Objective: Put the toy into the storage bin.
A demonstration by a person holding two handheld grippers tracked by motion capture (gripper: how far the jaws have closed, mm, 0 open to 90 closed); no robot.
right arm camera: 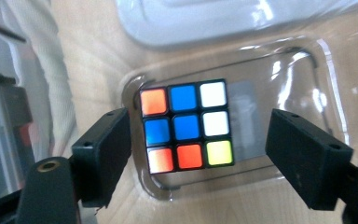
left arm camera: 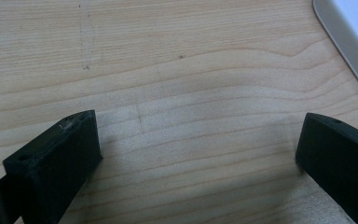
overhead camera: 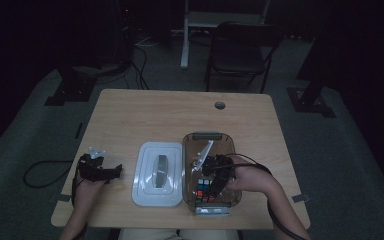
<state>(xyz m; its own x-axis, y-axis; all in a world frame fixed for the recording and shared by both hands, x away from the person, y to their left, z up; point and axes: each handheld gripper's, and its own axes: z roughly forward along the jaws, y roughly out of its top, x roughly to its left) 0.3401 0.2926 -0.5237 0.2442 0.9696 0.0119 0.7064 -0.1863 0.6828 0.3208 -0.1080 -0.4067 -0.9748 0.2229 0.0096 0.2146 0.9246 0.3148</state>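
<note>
A scrambled colour cube [right arm camera: 186, 125] lies on the floor of a clear plastic container [right arm camera: 326, 93], with blue, orange, white and yellow stickers facing up. My right gripper [right arm camera: 198, 137] hangs over it, open; its jaws stand on either side of the cube without touching it. In the high view the container [overhead camera: 190, 150] sits right of centre on the table, with the cube [overhead camera: 204, 189] at its near end and the right gripper [overhead camera: 214, 182] reaching in. My left gripper [overhead camera: 116, 171] rests open at the table's left, nothing between its jaws, over bare wood [left arm camera: 198, 140].
The container's white lid [overhead camera: 157, 172] lies flat just left of it; its corner [left arm camera: 354, 32] is in the left gripper view. A folding chair [overhead camera: 240, 50] stands beyond the table's far edge. A cable [overhead camera: 40, 172] trails off the left side.
</note>
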